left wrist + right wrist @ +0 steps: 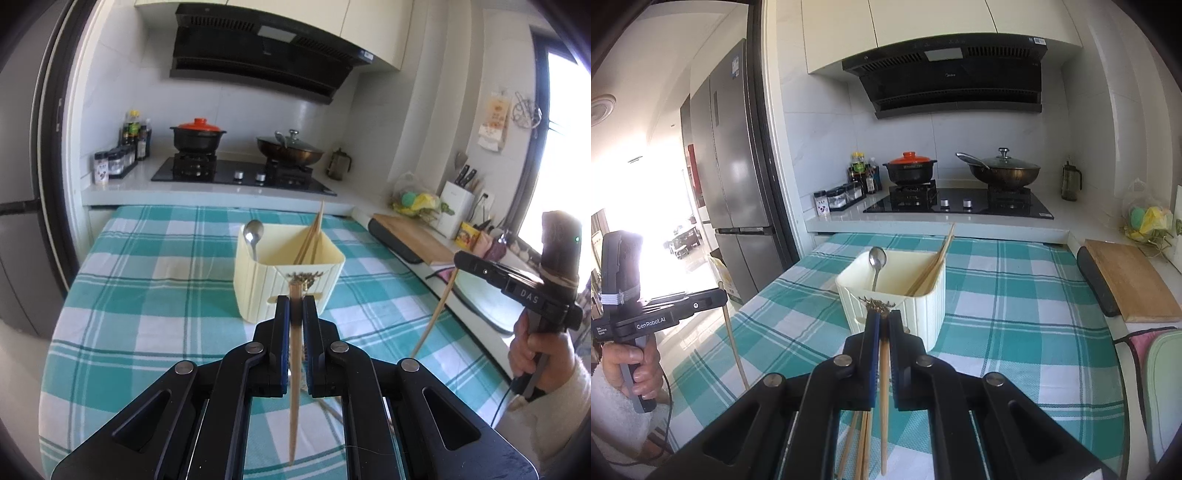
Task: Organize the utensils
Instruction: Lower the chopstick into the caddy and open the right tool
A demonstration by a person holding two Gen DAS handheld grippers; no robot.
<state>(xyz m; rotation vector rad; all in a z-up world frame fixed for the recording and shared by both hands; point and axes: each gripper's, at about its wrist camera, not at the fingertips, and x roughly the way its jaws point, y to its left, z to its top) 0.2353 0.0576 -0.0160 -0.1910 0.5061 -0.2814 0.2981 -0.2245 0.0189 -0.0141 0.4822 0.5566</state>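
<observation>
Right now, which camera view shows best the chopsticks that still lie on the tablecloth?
The right wrist view: several loose chopsticks lie below the right gripper, beside the chopstick it holds. In the left wrist view, the left gripper hides all but thin slivers of them.

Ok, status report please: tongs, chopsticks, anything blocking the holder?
Left tongs shut on a chopstick. Right tongs shut on a second chopstick. Cream holder ahead with spoon and chopsticks inside. Path clear.
</observation>
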